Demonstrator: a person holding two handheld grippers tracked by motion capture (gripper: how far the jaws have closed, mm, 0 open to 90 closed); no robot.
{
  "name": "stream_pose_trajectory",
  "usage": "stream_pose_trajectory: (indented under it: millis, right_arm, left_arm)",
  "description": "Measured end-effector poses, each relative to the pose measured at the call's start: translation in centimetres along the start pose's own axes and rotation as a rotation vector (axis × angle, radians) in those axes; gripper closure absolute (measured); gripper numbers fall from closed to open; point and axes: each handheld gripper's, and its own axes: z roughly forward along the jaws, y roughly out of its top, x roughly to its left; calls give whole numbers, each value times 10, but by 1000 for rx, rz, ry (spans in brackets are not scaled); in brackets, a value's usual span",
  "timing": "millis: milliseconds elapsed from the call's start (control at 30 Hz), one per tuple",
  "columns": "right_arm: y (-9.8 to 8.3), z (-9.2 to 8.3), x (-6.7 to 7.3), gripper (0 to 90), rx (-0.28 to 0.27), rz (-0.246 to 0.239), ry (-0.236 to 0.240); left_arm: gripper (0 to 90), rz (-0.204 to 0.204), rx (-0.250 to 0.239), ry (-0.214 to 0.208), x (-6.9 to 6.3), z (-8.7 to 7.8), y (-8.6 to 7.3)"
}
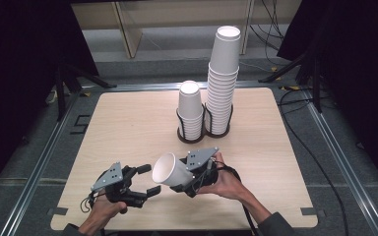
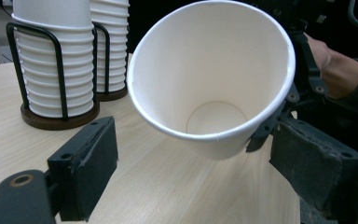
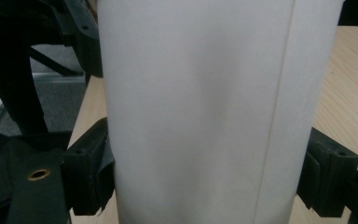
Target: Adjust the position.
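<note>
My right gripper (image 1: pixel 178 176) is shut on a white paper cup (image 1: pixel 169 170), held on its side above the table's near part with its mouth turned left. In the right gripper view the cup's wall (image 3: pixel 200 93) stands between the two black pads (image 3: pixel 91 172), which press on both sides of it. My left gripper (image 1: pixel 148 180) sits just left of the cup's rim, jaws apart with nothing pressed between them. The left gripper view looks straight into the cup's open mouth (image 2: pixel 205 70), with that gripper's pads (image 2: pixel 88 168) spread wide below it.
Two stacks of white paper cups stand in black wire holders on round dark bases at mid-table: a short stack (image 1: pixel 191 110) and, beside it, a tall stack (image 1: pixel 222 83). The light wooden table (image 1: pixel 128 123) has metal rails along its sides.
</note>
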Motion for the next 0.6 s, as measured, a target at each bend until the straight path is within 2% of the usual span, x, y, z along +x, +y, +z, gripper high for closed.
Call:
stream_pose_trajectory:
  millis: [33,167,267,300,400,467,533,567,600]
  right_arm:
    - [-1,2,2,199,3,16,16]
    - [-2,8,5,199,-5,13,15]
    - [-2,14,7,199,-11,15,23]
    - [-3,15,8,199,-13,20,24]
    - [-3,20,10,198,-29,23,38]
    - [-2,24,12,197,-30,22,48]
    - [-2,26,12,197,-44,3,37]
    - [-1,27,13,196,-46,28,53]
    - [-1,28,14,197,-53,28,48]
  left_arm:
    - [143,0,0,1,0,0,0]
    - [101,5,-6,-5,-1,4,-1]
    - [75,6,11,5,-4,6,-1]
    - [74,0,-10,-7,-4,9,-2]
    - [61,7,11,7,-6,9,-1]
    - [51,2,2,6,-7,10,-1]
    - [48,2,-9,6,-7,10,0]
    - [44,-2,-15,8,-7,10,0]
    - [46,-8,-25,9,-7,10,0]
